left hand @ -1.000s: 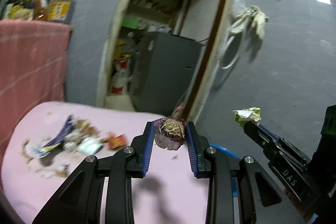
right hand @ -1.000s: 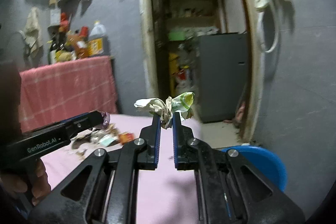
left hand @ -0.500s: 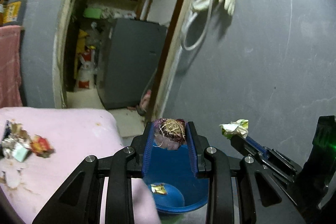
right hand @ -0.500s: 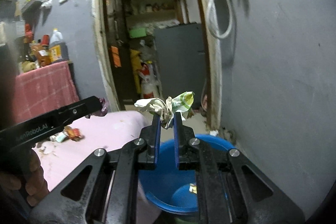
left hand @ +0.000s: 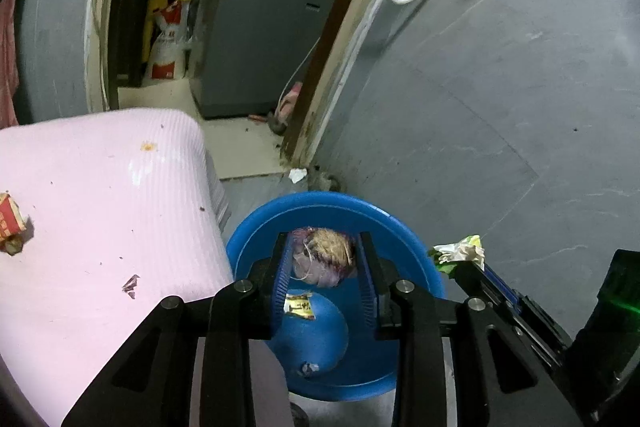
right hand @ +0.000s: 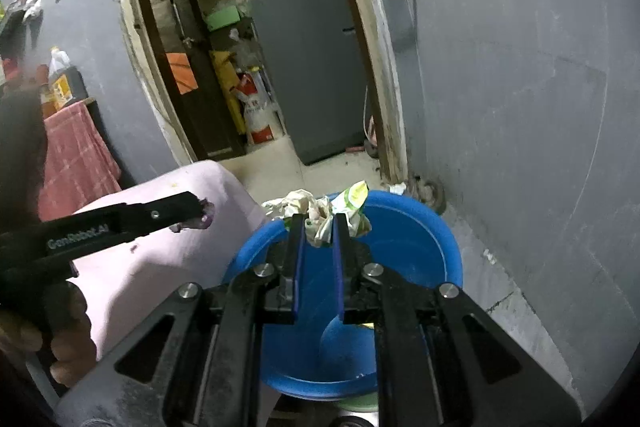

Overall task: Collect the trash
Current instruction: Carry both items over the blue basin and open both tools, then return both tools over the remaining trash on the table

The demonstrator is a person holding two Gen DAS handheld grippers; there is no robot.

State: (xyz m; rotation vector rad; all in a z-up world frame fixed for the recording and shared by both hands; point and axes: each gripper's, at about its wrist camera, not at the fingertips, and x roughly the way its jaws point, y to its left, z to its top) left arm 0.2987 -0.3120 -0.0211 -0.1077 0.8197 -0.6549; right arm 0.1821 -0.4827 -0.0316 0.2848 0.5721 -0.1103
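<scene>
My left gripper [left hand: 323,259] is shut on a purple and brown clump of trash [left hand: 324,255] and hangs over the blue basin [left hand: 340,203] on the floor. A yellow wrapper [left hand: 299,305] lies in the basin's bottom. My right gripper [right hand: 318,227] is shut on a crumpled white and green wrapper [right hand: 344,205], also above the blue basin [right hand: 440,235]. In the left wrist view the right gripper [left hand: 460,259] shows at the basin's right rim with its wrapper [left hand: 460,251]. In the right wrist view the left gripper [right hand: 200,215] shows over the pink table's edge.
The pink covered table [left hand: 100,207] stands left of the basin with a red wrapper [left hand: 8,223] and crumbs on it. A grey wall rises close on the right. Behind is a doorway with a grey fridge [left hand: 260,27]. A white scrap [left hand: 297,174] lies on the floor.
Both grippers have swung right and downward, from over the pink table to above the blue basin. Each still holds its piece of trash.
</scene>
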